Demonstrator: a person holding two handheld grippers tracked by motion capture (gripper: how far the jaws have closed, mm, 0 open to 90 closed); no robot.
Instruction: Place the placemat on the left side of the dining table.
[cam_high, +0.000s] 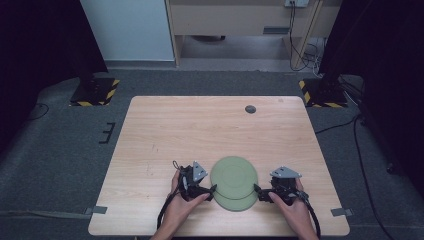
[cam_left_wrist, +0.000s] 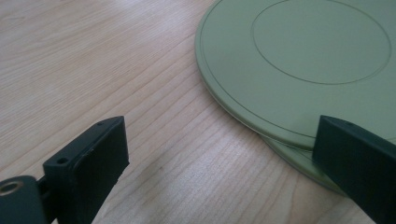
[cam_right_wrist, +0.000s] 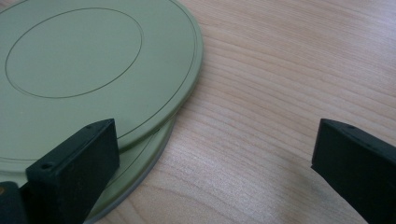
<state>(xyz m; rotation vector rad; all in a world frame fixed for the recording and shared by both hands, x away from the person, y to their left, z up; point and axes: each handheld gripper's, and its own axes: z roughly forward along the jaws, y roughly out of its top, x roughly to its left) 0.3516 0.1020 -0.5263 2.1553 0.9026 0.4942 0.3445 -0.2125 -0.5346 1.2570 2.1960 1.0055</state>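
A: Start at the left claw (cam_high: 212, 190). How does it stand?

B: Wide apart and holding nothing. In the left gripper view one black jaw sits over the bare light wooden counter (cam_left_wrist: 116, 70); the other sits at the edge of the upper of two round, flat, pale green plates (cam_left_wrist: 303, 51), stacked upside down so the foot ring shows as a circle. Whether that jaw touches the rim, I cannot tell.

A: And the right claw (cam_high: 257, 190)?

B: The mirror of it. Wide, empty, with one jaw over the stack's rim and the other over bare wood, as the right gripper view shows.

A: So where do the plates lie from each?

B: Between them. In the high view the stack sits near the person's edge of the counter, with the left claw just beside its left rim and the right claw just beside its right rim. Each claw points inward at the stack.

A: Which is nearer?

B: Neither, as far as I can judge; they look evenly placed. Being round, the plates have no long axis to line up with.

A: What does the next move turn on, then?

B: The offset, I think. The lower plate (cam_right_wrist: 140, 163) peeks out toward the person, below the upper one's rim, so the rims are not flush. Any grasp would have to pick one rim or both.
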